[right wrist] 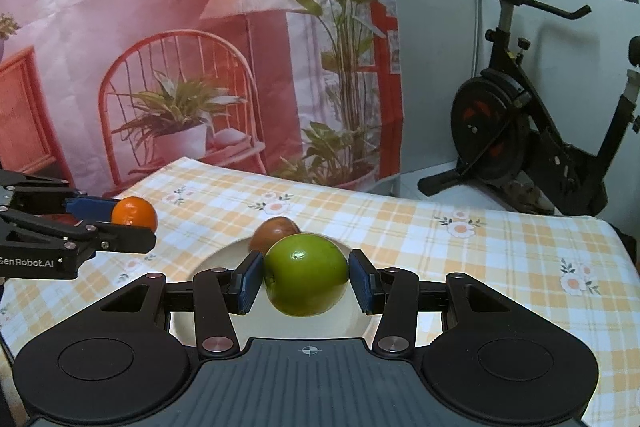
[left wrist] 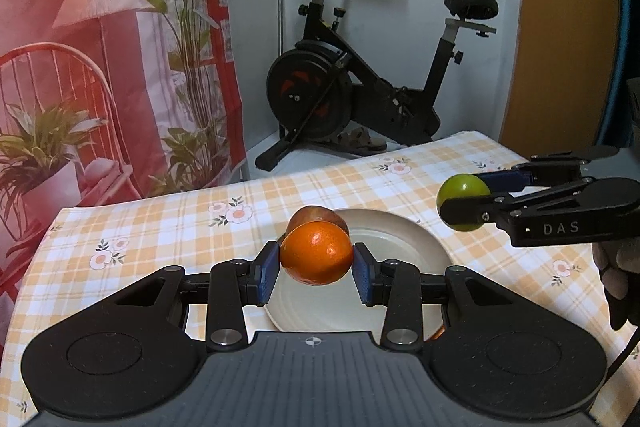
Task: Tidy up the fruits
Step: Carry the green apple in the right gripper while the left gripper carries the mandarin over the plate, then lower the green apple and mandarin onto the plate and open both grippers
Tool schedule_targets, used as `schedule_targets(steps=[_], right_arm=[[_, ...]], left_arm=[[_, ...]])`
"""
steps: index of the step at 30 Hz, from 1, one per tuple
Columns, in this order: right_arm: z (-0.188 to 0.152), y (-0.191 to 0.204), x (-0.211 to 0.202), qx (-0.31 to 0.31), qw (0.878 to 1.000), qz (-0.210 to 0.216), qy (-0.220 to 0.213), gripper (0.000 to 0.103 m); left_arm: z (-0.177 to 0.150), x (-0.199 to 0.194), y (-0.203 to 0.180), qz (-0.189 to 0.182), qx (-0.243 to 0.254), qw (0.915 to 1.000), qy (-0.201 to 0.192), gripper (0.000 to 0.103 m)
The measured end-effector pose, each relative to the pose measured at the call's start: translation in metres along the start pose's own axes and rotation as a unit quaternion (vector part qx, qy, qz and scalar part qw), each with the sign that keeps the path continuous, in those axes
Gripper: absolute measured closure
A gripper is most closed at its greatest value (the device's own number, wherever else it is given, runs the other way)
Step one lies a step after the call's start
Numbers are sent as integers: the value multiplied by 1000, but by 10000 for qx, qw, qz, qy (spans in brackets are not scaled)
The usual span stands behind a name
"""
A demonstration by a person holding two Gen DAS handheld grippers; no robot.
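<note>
Left wrist view shows the left gripper (left wrist: 316, 263) clamping an orange (left wrist: 316, 253) between its 2 blue pads, lifted above a cream plate (left wrist: 416, 247) near the middle of the tabletop (left wrist: 160, 227). A reddish-brown fruit (left wrist: 318, 217) lies on the plate toward its far rim. The right gripper (right wrist: 306, 277) squeezes a green apple (right wrist: 306, 275) over the same plate. An exercise bike (left wrist: 360, 75) stands beyond the table's far edge.
</note>
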State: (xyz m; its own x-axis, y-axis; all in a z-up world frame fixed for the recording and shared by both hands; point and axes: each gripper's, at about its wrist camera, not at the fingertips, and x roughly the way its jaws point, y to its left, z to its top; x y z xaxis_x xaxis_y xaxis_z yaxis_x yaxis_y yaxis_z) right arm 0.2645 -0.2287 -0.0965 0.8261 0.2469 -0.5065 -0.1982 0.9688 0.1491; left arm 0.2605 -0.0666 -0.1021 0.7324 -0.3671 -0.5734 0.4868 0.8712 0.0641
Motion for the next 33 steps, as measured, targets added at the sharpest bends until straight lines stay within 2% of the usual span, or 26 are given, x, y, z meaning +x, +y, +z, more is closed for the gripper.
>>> schedule_targets(steps=[13,20,33], right_arm=[[10,-18,73,-261,9987,27,435,60],[2,-19,113,-437,9957,78,810,60],[-7,-18,138,-677,9933,133,926,60]], left_arm=[[-3,55,18,-68,52,9983,573,61],[-4,83,23,-141,184,9959,870,61],[-2,116,19,-97,458,9930,1081,61]])
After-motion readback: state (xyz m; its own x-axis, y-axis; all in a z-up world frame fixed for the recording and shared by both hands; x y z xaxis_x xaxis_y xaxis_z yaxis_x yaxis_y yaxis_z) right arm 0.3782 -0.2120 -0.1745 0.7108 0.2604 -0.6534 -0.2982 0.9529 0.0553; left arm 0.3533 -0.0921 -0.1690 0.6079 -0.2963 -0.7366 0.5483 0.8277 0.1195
